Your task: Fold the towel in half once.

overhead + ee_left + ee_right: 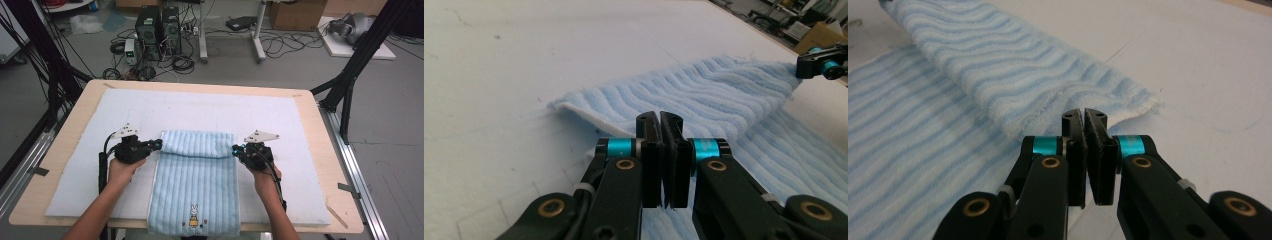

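A light blue striped towel (pixel 195 185) with a small bunny picture (pixel 193 216) lies lengthwise on a white mat (pixel 200 107). Its far end is folded back toward the person as a raised flap (pixel 197 143). My left gripper (pixel 159 145) is at the flap's left edge and my right gripper (pixel 235 149) at its right edge. In the left gripper view the jaws of the left gripper (pixel 660 117) are shut on the edge of the towel (pixel 704 95). In the right gripper view the right gripper (pixel 1084 115) is shut on the flap's corner of the towel (pixel 973 65).
The mat covers most of a wooden table (pixel 65 135). The towel's near end hangs at the table's front edge. Black frame legs stand at both sides, and computers and cables lie on the floor beyond the far edge. The right gripper (pixel 824 65) is across the flap.
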`<state>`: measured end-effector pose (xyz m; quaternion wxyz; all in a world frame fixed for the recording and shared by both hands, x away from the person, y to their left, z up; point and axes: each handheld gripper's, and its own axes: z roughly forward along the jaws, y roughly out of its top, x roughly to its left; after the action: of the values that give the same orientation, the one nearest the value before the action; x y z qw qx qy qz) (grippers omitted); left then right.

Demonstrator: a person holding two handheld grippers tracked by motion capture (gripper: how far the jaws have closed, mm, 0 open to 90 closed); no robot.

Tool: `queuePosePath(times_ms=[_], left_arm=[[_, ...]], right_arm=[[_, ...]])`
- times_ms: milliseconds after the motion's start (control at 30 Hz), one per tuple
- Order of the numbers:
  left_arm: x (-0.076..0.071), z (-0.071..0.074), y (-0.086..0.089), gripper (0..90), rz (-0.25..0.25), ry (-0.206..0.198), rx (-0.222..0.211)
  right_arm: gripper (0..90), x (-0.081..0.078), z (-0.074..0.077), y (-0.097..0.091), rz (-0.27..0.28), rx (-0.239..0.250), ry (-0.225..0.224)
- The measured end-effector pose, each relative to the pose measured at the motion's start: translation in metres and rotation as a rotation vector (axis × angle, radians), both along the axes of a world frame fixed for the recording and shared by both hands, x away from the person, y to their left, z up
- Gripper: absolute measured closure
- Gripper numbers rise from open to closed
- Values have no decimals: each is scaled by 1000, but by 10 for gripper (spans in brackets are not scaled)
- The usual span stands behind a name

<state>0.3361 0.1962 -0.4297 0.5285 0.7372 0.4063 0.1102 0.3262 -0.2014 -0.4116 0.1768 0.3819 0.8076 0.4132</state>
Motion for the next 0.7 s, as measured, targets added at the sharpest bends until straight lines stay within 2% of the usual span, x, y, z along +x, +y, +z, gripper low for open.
queuePosePath(times_ms=[33, 133, 233, 267, 333, 367, 400, 433, 467, 500, 600, 633, 700], left_arm=[[-2, -1, 0, 871, -5, 0, 12], [-6, -4, 1, 871, -11, 11, 11], [-7, -7, 2, 861, -15, 16, 10], [-5, -8, 2, 824, 6, 13, 1], [2, -6, 4, 588, 76, 18, -24], [2, -6, 4, 551, 76, 18, -24], [11, -4, 5, 529, 106, 23, -21], [11, -4, 5, 507, 106, 23, -21], [21, -3, 4, 483, 114, 42, -11], [27, -2, 3, 448, 119, 52, -3], [35, -2, 2, 364, 145, 38, -3], [43, -3, -1, 313, 167, 50, 24], [47, -4, -1, 230, 168, 61, 30]], right_arm=[[875, -1, -2, -1, 0, -3, 7], [875, -5, -7, -4, 3, 13, 30], [854, -8, -11, -3, 8, -3, 49], [795, -7, -13, -3, -1, -9, 60], [669, -4, -14, -5, -33, 7, 69], [630, -2, -13, -7, -50, 28, 68], [560, 0, -12, -8, -67, 43, 61], [491, 3, -11, -9, -91, 53, 61], [448, 7, -10, -9, -104, 60, 58], [420, 10, -9, -9, -114, 63, 67], [370, 21, -7, -9, -134, 62, 79], [361, 25, -6, -9, -139, 62, 78], [325, 31, -6, -7, -138, 56, 84]])
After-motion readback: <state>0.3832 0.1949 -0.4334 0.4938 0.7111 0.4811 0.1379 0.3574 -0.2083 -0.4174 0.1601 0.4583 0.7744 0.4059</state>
